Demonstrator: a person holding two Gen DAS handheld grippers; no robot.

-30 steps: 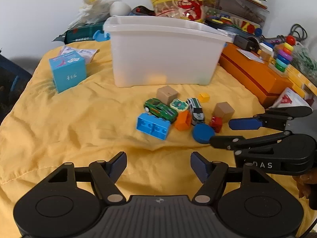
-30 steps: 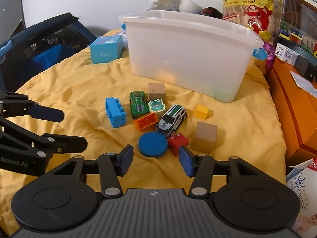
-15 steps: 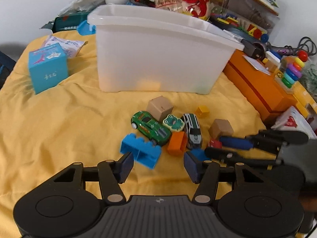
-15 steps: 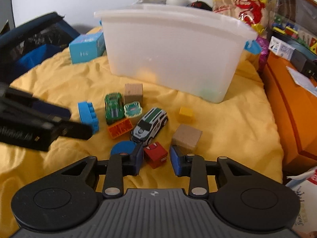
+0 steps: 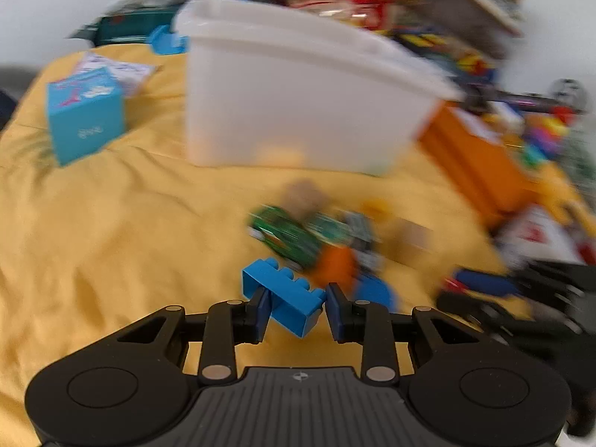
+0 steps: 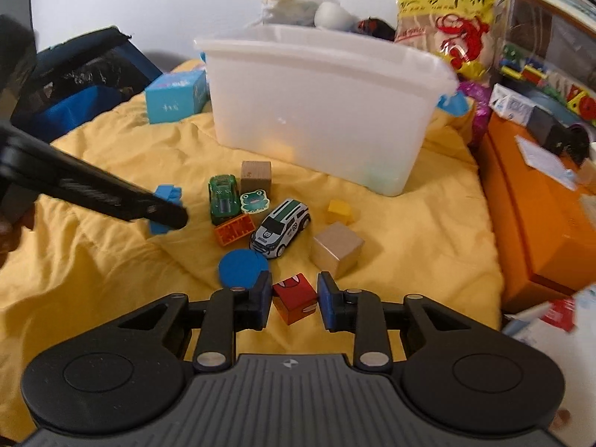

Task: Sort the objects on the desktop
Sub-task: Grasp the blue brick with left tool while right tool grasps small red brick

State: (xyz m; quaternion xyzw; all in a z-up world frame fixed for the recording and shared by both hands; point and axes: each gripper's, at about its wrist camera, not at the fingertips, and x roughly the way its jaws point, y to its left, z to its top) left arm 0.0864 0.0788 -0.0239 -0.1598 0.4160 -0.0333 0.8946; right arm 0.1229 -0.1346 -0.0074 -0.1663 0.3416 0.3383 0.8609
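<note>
The blue brick (image 5: 287,300) lies at the lower middle of the left wrist view, between the fingers of the left gripper (image 5: 296,311); its long axis runs from the upper left to the lower right of the frame, with the studs turned up and away. The jaws stand narrow around it, one finger (image 5: 260,307) touching its left end, but the blur does not let one say if it is really clamped. In the right wrist view the right gripper (image 6: 292,303) has its jaws narrow around the red cube (image 6: 296,298), which sits turned with a corner toward the camera; small gaps show on both sides, so it is not gripped. Just above it are the blue disc (image 6: 242,268), a white and green car (image 6: 281,227) pointing to the lower left, an orange brick (image 6: 234,229), a green car (image 6: 223,197) pointing up the frame, a frog tile (image 6: 255,201), two wooden cubes (image 6: 337,249) and a small yellow cube (image 6: 339,211). All rest on a wrinkled yellow cloth (image 6: 409,231). Behind them stands a white plastic bin (image 6: 324,108); something pale yellow shows faintly through its wall near the bottom. A light blue box (image 6: 175,98) is at its left and an orange box (image 6: 536,223) at the right edge.
</note>
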